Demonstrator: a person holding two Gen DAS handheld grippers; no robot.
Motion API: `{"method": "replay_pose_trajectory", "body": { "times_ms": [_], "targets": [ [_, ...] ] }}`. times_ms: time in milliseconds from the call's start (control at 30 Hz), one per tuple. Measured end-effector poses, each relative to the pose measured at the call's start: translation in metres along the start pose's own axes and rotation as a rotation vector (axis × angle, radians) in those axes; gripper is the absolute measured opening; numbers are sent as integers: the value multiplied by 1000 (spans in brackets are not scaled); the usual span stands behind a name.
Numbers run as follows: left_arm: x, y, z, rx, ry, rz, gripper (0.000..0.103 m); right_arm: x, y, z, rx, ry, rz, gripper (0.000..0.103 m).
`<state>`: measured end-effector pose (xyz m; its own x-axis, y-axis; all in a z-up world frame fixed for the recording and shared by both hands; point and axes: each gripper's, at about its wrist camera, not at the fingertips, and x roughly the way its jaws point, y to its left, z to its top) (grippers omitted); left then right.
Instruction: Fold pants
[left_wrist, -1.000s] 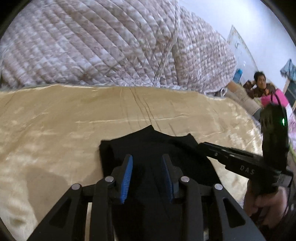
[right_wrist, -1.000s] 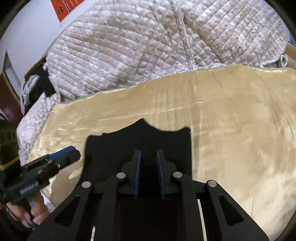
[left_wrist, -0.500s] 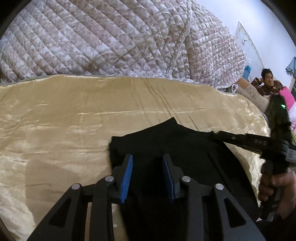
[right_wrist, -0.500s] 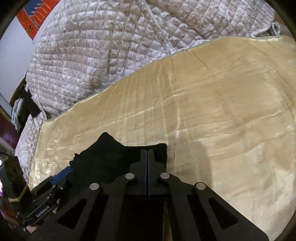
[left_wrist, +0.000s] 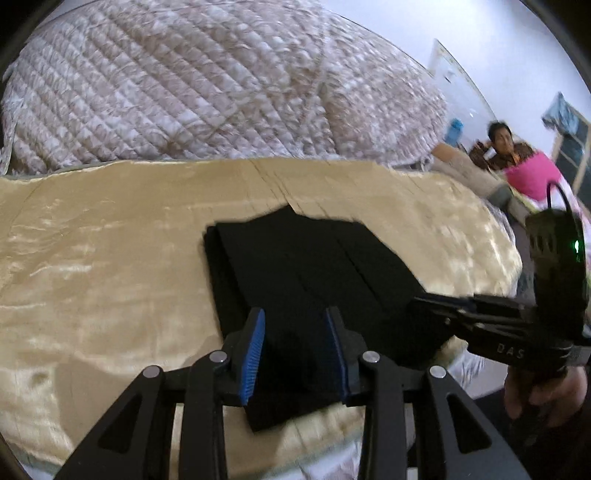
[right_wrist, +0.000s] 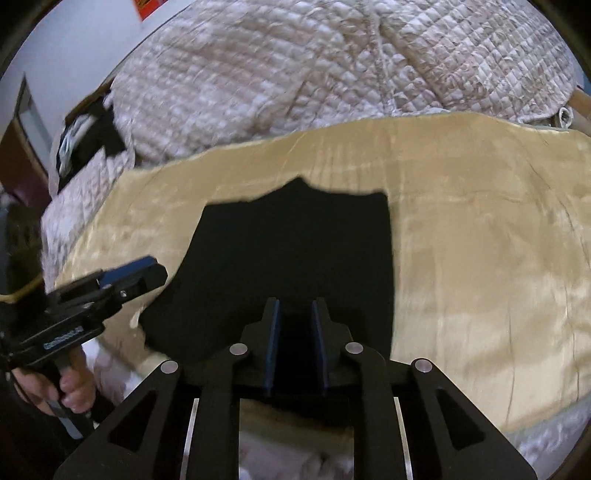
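My left gripper (left_wrist: 295, 354) hovers with jaws parted, clamping nothing, above the near edge of the black pants (left_wrist: 303, 273), which lie folded flat on the golden blanket (left_wrist: 92, 266). My right gripper (right_wrist: 295, 347) is spreading its jaws over the same near edge, nothing pinched between them. A quilted bedspread (right_wrist: 314, 74) is heaped behind the blanket.

Right claw (right_wrist: 295, 343) opening from shut, pants (right_wrist: 291, 258) seemingly lying flatter, both claws drawn back
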<state>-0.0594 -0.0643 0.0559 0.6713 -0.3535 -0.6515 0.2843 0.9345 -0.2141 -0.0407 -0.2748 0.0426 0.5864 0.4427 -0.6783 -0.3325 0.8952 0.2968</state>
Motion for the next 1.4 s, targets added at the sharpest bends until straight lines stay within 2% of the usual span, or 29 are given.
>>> {"method": "replay_pose_trajectory", "body": {
  "times_ms": [100, 167, 300, 433, 600, 733, 1033, 1133, 1167, 1200, 1233, 1267, 1400],
  "targets": [
    [11, 2, -17, 0, 45, 17, 38, 2, 10, -17, -42, 23, -17, 22],
    [12, 4, -18, -7, 41, 19, 42, 10, 12, -25, -73, 47, -41, 23],
    [14, 7, -16, -27, 40, 18, 43, 12, 21, -30, -160, 29, -96, 24],
    [12, 5, -17, -19, 35, 29, 43, 10, 18, -29, -133, 20, -88, 24],
    [6, 7, -11, -13, 17, 69, 43, -6, 17, -24, -109, -49, -86, 24],
    [9, 12, -12, -29, 32, 74, 43, 6, 13, -26, -95, 8, -96, 23],
    [10, 21, -4, -51, 44, 89, 43, 0, -3, -13, -10, -7, -82, 24],
    [10, 27, 4, -74, 49, 70, 43, -2, -12, -1, 25, -10, -68, 24],
    [12, 30, 7, -86, 53, 56, 43, -2, -16, 4, 38, -11, -61, 29],
    [14, 33, 10, -103, 60, 38, 45, -2, -20, 8, 49, -10, -56, 46],
    [17, 37, 13, -122, 64, 20, 49, -2, -24, 12, 63, -10, -51, 55],
    [20, 41, 15, -140, 67, 11, 50, -1, -29, 16, 78, -15, -44, 59],
    [38, 55, 16, -209, 94, -27, 50, 12, -50, 23, 178, 11, 23, 59]
  ]
}}
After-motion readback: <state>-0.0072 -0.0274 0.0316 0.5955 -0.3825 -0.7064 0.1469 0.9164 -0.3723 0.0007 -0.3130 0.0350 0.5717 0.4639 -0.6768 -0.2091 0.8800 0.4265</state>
